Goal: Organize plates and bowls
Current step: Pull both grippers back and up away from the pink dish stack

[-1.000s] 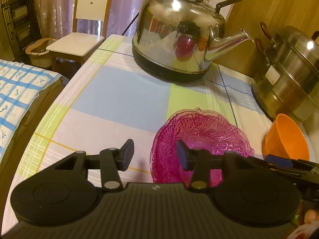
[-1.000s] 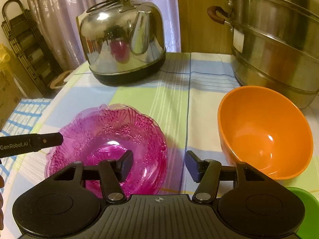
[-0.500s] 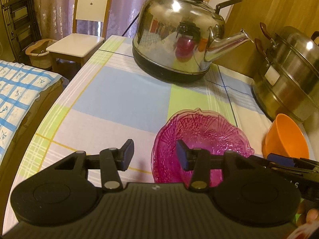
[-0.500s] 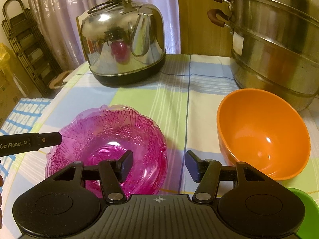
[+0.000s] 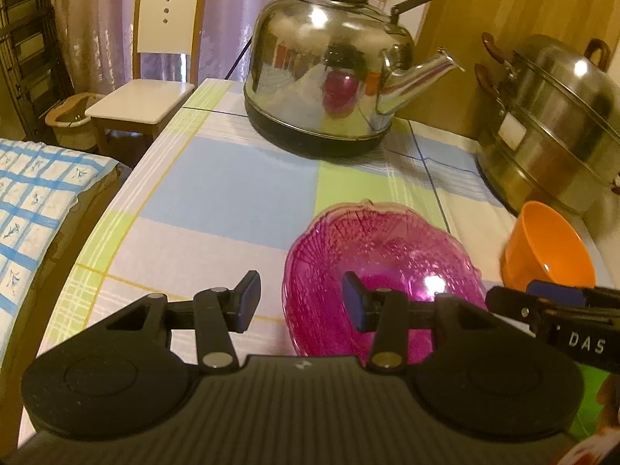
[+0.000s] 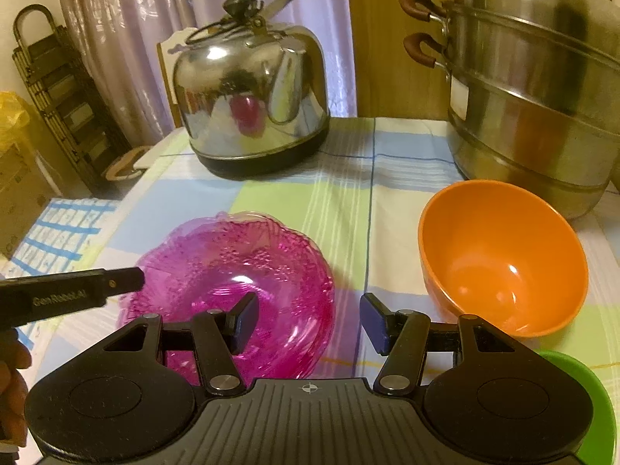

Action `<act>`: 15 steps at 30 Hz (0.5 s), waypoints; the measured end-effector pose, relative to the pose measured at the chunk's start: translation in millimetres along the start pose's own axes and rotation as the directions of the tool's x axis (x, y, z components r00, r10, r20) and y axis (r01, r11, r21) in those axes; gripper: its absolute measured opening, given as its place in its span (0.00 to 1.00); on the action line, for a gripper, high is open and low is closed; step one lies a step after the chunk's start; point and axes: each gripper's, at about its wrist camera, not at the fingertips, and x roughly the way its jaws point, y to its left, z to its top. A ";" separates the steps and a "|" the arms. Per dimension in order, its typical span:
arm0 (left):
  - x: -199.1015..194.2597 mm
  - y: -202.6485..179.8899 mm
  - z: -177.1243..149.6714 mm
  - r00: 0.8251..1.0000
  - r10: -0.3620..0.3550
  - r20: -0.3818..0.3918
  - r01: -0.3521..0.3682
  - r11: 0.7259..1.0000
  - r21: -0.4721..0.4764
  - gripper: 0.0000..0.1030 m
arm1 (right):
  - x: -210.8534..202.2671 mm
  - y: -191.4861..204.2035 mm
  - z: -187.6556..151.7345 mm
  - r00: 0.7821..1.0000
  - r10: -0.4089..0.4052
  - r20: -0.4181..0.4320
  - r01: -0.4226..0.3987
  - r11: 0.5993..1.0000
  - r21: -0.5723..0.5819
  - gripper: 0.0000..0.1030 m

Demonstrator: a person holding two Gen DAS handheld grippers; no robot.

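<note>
Since a second ago the right hand-held gripper (image 6: 308, 321) has drawn back and up a little: the round orange plastic bowl (image 6: 503, 259) sits lower and farther off in its view, and the steel kettle (image 6: 252, 104) too. I note the left hand-held gripper (image 5: 296, 302) has hardly shifted.

Both sets of jaws stand parted and empty. The left one straddles the near rim of the scalloped pink glass dish (image 5: 381, 267), one pad over the dish, one over the checked cloth of the table (image 5: 232, 190); I cannot tell whether a pad touches the rim. The right one hangs over the gap between dish and bowl.

Dish and bowl rest apart on the table, side by side, nothing stacked. A green bowl edge (image 6: 593, 407) shows at bottom right (mostly hidden). The tiered steel steamer pot (image 6: 542, 97) stands behind the orange bowl.

My reading: no grasp yet; the right's retreat suggests re-aiming, so sorting has barely begun.
</note>
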 end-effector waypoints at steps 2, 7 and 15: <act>-8.7 -2.6 -4.5 1.000 -0.003 0.006 0.002 1.000 0.016 0.41 | -6.5 3.7 -1.5 1.000 0.005 0.006 -0.005 1.000 -0.004 0.56; -31.9 -6.5 -16.5 1.000 -0.005 0.027 0.004 0.999 0.041 0.41 | -25.2 9.7 -7.1 1.000 0.011 0.026 -0.011 1.000 0.006 0.56; -68.1 -18.5 -45.0 0.999 -0.003 0.054 -0.001 0.998 0.068 0.50 | -64.4 12.5 -27.3 0.998 0.010 0.057 -0.012 1.000 0.028 0.56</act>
